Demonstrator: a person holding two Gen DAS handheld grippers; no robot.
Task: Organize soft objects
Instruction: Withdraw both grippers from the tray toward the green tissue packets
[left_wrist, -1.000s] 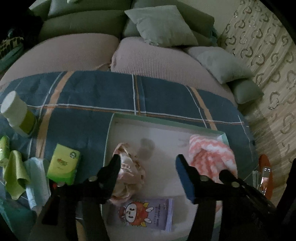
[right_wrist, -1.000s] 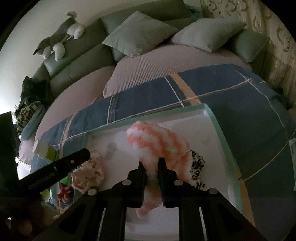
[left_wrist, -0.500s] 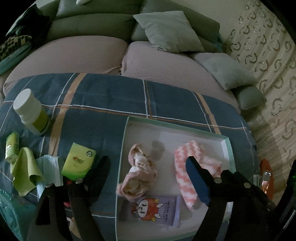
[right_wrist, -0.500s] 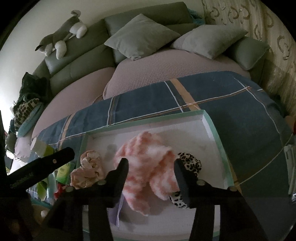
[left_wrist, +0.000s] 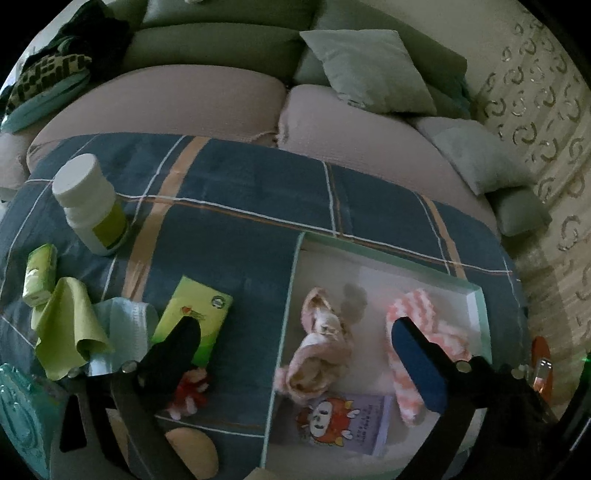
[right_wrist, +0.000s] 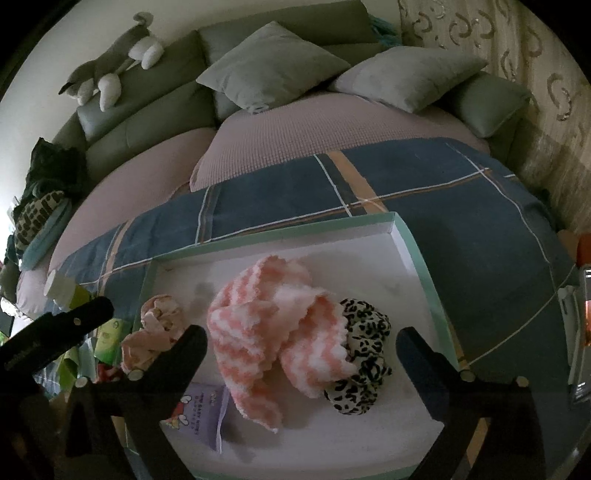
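Surface: plaid blanket spread over a sofa with grey cushions.
Tray: shallow, green-rimmed, white inside, lying on the blanket.
Striped sock: pink-and-white, fluffy, middle of the tray, touching the leopard scrunchie.
Pink scrunchie: left part of the tray.
Tissue pack: green, outside the tray.
Right gripper: jaws wide apart, holding nothing, sock between them.
Left gripper: jaws wide apart, straddling the tray's left rim.

Both tools, left & right, spread wide w/ nothing between fingers.
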